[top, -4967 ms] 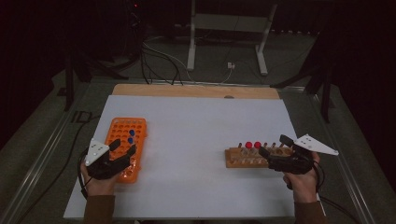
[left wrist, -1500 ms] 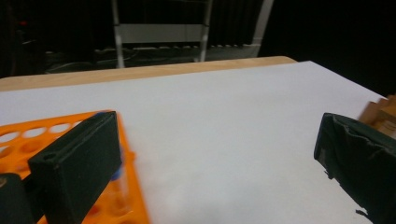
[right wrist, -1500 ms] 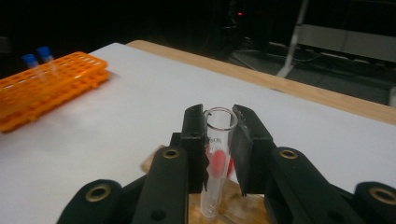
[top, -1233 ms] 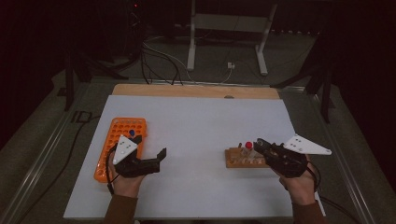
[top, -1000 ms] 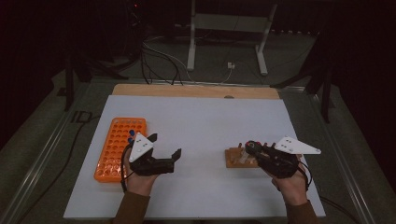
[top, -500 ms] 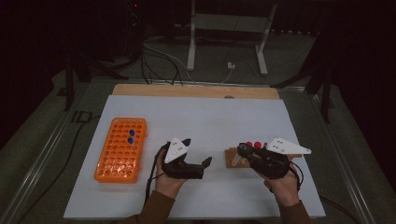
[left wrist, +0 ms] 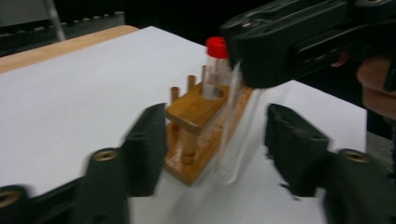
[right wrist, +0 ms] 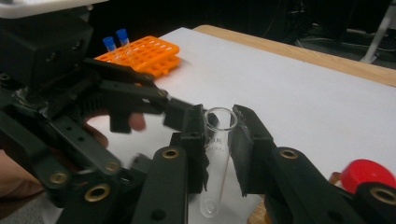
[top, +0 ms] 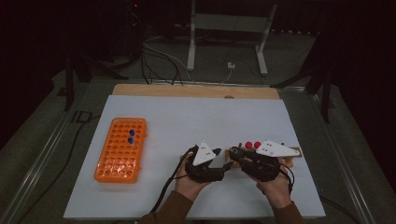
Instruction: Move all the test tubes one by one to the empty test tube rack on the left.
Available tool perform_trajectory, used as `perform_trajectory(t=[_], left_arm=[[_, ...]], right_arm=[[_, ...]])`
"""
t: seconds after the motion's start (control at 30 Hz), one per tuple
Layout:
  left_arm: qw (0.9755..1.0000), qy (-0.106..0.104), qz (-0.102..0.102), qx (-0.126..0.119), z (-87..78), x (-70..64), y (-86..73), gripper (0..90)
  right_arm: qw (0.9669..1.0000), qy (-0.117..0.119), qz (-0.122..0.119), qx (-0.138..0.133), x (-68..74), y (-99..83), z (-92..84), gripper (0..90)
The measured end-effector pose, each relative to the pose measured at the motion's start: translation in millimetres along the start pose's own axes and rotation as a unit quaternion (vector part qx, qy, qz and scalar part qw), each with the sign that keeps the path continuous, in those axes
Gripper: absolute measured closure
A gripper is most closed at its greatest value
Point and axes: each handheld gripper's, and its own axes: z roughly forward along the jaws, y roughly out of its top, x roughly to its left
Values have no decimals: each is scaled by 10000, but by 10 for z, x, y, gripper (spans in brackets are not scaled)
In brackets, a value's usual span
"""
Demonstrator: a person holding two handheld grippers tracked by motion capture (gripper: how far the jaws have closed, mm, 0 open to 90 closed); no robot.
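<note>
My right gripper is shut on a clear, uncapped test tube and holds it upright just in front of the wooden rack. My left gripper faces it, and the tube stands between its jaws with a gap on each side. Those jaws have just been closing and do not touch the glass. A red-capped tube stands in the wooden rack. In the high view both grippers, left and right, meet at the rack's left end.
An orange rack with two blue-capped tubes lies at the left of the white table sheet. Two red caps show in the wooden rack. A wooden strip borders the far edge.
The left hand has travelled right from the orange rack to the right gripper, and its jaws have narrowed around the tube. The right gripper has shifted slightly left with the tube.
</note>
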Motion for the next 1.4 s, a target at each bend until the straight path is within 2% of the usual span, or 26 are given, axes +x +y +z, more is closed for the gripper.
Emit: perform_trajectory(t=[0.13,0.23,0.43,0.57,0.63,0.7,0.77,0.97,1.03,1.2,1.4], left_arm=[[9999,-133,13,-17,37,-37,-1,611],[9999,-126,38,-17,28,-40,4,691],[9998,-173,102,-13,24,-49,-1,756],[9998,-170,108,-13,24,-52,2,764],[9999,-108,113,22,18,-41,5,765],[9999,-59,85,29,8,-21,4,766],[10000,-5,65,7,-14,0,5,765],[9998,169,-9,-41,-119,89,-6,765],[9997,236,-53,-76,-165,119,-20,765],[9989,430,-153,-130,-313,216,-59,765],[9973,684,-199,-180,-523,318,-94,765]], right_arm=[[10000,34,-27,38,20,-12,29,758],[10000,51,-22,59,23,-17,36,759],[10000,56,-23,64,31,-16,42,759],[9999,87,-27,72,22,-15,37,750],[9999,126,-13,0,13,-10,25,680],[9998,162,-29,-113,-3,1,-1,552],[9997,87,-30,-204,-25,13,-27,401],[9992,-302,5,-275,-103,19,-80,156],[9986,-453,0,-262,-128,14,-93,140],[9974,-660,20,-285,-209,6,-140,26],[9955,-864,216,-324,-303,-12,-192,0]])
